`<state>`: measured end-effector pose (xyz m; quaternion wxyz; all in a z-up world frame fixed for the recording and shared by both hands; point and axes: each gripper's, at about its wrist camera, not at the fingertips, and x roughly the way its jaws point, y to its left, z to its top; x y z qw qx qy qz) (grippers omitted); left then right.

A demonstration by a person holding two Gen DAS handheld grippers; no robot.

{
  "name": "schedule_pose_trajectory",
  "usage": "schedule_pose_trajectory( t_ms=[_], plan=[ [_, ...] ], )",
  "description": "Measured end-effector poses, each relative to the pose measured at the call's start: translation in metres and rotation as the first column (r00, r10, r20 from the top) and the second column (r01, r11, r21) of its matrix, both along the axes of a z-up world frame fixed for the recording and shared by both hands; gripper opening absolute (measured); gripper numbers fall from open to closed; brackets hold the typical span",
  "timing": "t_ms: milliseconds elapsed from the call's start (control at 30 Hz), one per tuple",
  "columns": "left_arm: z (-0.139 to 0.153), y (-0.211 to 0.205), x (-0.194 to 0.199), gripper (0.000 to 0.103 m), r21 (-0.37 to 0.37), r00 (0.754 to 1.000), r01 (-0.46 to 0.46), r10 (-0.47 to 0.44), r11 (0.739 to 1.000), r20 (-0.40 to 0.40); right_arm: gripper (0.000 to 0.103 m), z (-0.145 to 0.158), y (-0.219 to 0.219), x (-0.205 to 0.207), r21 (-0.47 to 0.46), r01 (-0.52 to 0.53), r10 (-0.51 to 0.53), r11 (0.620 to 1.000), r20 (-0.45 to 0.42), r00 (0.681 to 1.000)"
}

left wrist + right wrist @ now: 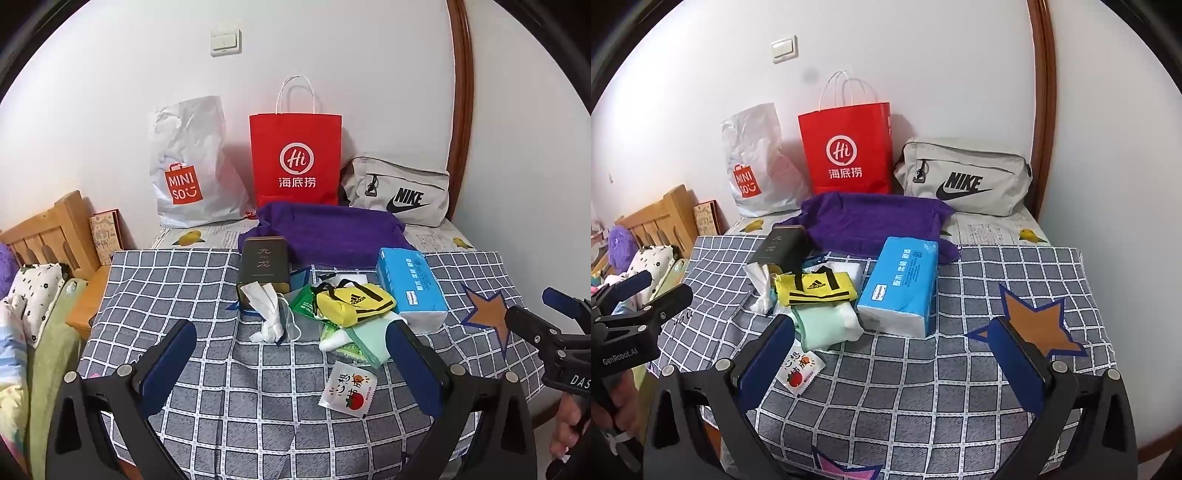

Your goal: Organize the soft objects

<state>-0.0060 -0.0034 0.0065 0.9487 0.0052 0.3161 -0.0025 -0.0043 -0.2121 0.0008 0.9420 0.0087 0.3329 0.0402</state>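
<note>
Both the left gripper [291, 343] and right gripper [890, 341] gape wide and empty over the checked cloth [258, 398], where a glossy rectangular tissue pack [412, 290] lies mid-surface and a crumpled purple towel [332, 230] at the far edge.

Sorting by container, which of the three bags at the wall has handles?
The red paper bag, in the middle; the white plastic bag and grey Nike bag show none.

Just beside the blue tissue pack [899, 286] lie a yellow Adidas pouch [816, 288], mint socks [827, 323] and crumpled white tissue [759, 286]; a purple towel [875, 221] spreads behind it.
</note>
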Motion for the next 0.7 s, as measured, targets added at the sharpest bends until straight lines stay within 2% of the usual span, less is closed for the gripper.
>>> schedule_pose_trajectory(
  t_ms=[700],
  plan=[
    [0.0037, -0.0028, -0.0039, 0.103, 0.009, 1.0, 0.0, -0.001, 1.0, 0.017, 0.103, 0.0044, -0.0022, -0.0027, 0.011, 0.004, -0.004, 1.0, 0.004, 1.0]
  ],
)
